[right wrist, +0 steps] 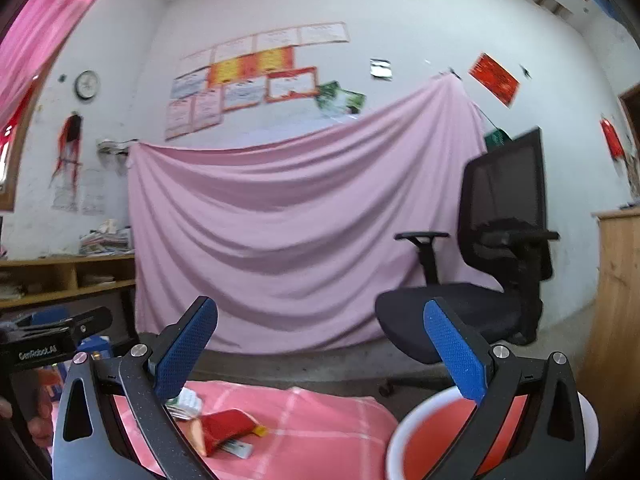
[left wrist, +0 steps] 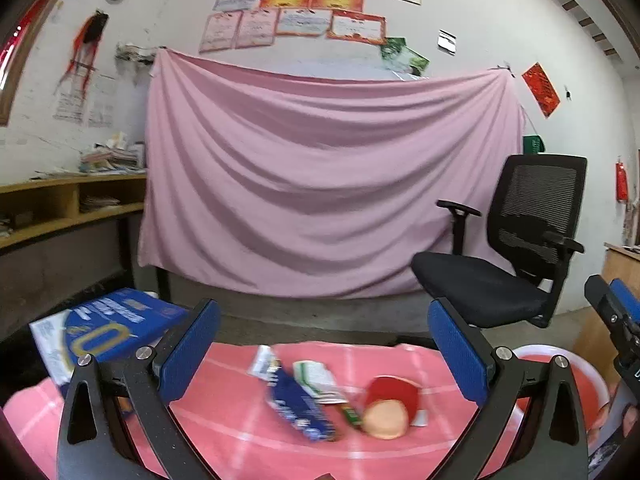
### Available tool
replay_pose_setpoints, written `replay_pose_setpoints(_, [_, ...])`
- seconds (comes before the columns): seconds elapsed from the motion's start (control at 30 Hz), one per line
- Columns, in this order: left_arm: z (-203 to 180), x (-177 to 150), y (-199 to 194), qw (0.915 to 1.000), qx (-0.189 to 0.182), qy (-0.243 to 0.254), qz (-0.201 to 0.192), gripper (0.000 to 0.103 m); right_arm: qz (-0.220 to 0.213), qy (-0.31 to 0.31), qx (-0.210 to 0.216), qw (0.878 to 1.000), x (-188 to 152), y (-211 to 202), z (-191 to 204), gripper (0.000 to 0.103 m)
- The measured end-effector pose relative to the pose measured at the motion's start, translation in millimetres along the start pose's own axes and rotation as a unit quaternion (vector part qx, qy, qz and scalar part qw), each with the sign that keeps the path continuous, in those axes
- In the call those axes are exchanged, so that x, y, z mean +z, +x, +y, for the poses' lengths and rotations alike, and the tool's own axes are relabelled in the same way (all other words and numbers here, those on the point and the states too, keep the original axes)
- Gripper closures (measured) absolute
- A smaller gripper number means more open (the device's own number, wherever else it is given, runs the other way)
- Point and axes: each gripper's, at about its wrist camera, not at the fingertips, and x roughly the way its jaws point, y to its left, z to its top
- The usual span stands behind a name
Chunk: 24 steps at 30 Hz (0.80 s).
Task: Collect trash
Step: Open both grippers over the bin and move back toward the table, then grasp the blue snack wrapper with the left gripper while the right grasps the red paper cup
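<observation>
Several pieces of trash lie on a pink checked cloth [left wrist: 240,420]. A blue wrapper [left wrist: 300,408], a white and green wrapper [left wrist: 320,380] and a red and orange wrapper [left wrist: 390,404] lie between the fingers of my left gripper [left wrist: 324,344], which is open, empty and above them. My right gripper [right wrist: 320,348] is open and empty. The red wrapper [right wrist: 224,428] lies low left in the right wrist view. A white bin with a red inside [right wrist: 432,440] stands under the right finger; it also shows in the left wrist view [left wrist: 560,364].
A blue and white book [left wrist: 104,328] lies at the cloth's left edge. A black office chair [left wrist: 512,248] stands to the right. A pink sheet [left wrist: 320,176] hangs on the wall behind. Wooden shelves [left wrist: 60,208] stand at left.
</observation>
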Motion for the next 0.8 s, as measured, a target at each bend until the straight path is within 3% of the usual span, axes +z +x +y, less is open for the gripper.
replay_pose_setpoints(0.13, [19.7,-8.5,-4.1,0.9998,0.016,0.014,-0.005,0.002,-0.002,-0.030,0.015,0.999,-5.4,5.4,22.8,0.000])
replay_pose_setpoints(0.3, [39.2,-23.7,0.2,0.9994,0.022,0.020,0.018,0.002,0.035,-0.051,0.025,0.998,-16.9,21.1,36.0,0.000])
replay_pose_setpoints(0.5, [47.0,-36.4,25.5,0.9951,0.007,0.019,0.097,0.002,0.106,-0.052,0.033,0.992,-34.3,42.6,44.6,0.000])
replay_pose_setpoints(0.7, [38.2,-52.2,57.3,0.9831,0.008,0.021,0.182,0.002,0.174,-0.050,0.034,0.983,-50.4,61.6,44.9,0.000])
replay_pose_setpoints(0.8, [35.4,-59.1,70.4,0.9758,-0.012,0.011,0.218,0.002,0.207,-0.036,0.042,0.977,-57.1,71.4,40.8,0.000])
